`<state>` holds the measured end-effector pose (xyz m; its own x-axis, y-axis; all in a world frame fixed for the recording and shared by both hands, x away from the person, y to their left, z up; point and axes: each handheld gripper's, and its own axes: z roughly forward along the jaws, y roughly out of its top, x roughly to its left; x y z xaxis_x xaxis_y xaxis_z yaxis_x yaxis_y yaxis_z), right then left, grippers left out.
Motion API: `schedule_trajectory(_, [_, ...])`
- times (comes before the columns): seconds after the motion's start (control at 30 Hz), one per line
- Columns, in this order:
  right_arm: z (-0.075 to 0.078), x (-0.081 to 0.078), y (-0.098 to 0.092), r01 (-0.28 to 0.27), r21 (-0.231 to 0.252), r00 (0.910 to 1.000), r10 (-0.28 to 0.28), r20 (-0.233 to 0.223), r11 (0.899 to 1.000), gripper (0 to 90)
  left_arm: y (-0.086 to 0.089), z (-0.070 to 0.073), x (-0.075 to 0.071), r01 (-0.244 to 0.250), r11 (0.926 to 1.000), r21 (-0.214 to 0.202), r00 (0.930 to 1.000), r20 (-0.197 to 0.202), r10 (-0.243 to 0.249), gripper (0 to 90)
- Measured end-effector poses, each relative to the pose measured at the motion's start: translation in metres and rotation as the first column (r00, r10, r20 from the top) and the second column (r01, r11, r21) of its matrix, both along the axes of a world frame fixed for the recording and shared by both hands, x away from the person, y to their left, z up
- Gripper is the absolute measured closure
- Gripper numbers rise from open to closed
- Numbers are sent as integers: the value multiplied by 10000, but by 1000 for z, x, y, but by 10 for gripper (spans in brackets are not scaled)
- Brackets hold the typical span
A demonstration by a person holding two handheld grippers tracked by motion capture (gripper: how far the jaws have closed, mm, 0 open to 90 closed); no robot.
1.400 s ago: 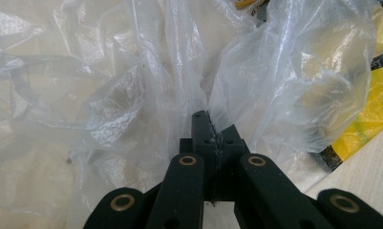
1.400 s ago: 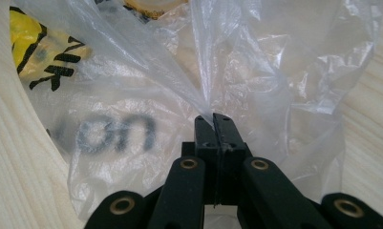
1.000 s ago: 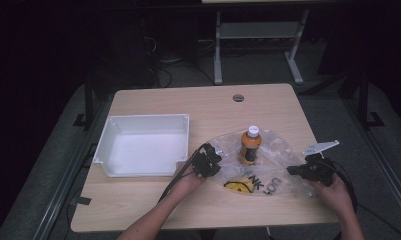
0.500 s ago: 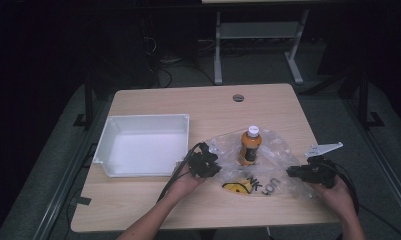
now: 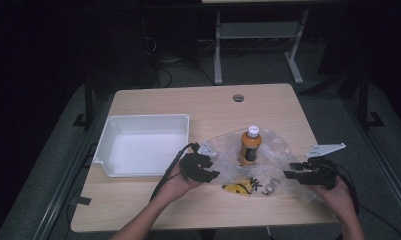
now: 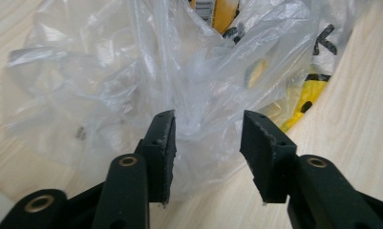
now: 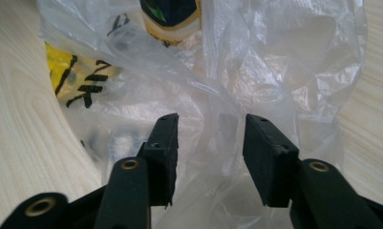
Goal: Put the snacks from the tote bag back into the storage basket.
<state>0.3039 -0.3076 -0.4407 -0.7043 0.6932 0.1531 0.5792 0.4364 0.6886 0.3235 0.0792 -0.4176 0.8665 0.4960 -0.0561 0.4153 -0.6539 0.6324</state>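
Table (image 5: 153,200) comes first: a pale wooden top with a small round grommet (image 5: 238,97) near its far edge, and everything you work with sits on it. On its left part stands a white tray (image 5: 104,150), shallow and rectangular. Right of the tray lies the clear plastic bag (image 5: 278,150), crumpled and spread flat over the right half of the table, with a yellow and black print (image 5: 238,188) on its near side. An orange bottle (image 5: 250,146) with a white cap stands upright in the middle of the bag; whether it is inside the film or on top of it, the high view does not settle. Your left gripper (image 5: 208,172) is at the bag's left edge, just right of the tray's near corner, and your right gripper (image 5: 294,171) is at the bag's right edge, so the bottle stands between the two. In the left gripper view, your left gripper (image 6: 208,131) has its jaws about half apart, having just been opening; a fold of the bag's film rises in the gap, but the pads do not press on it. In the right gripper view, your right gripper (image 7: 209,131) shows the same: jaws about half apart after just opening, loose film between them, nothing clamped. Each gripper carries a grey three-cornered plate on top, and a black cable (image 5: 168,172) trails from the left one back past your forearm.
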Motion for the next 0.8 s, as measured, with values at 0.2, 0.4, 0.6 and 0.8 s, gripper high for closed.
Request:
schedule_trajectory(0.2, [6,-2,1,54,256,9999,-57,115,9997,433,10,9,1,62,9994,-332,9999,-89,-65,518])
schedule_trajectory(0.4, [12,-4,0,44,534,9994,-63,341,9986,361,9,16,4,163,9989,-438,9996,-243,-173,481])
schedule_trajectory(0.6, [17,-6,-2,-30,686,9989,-1,459,9976,345,5,24,8,408,9983,-405,9991,-96,-412,455])
schedule_trajectory(0.8, [21,-7,-4,-23,698,9978,-24,662,9976,320,0,33,15,723,9966,-392,9974,25,-723,434])
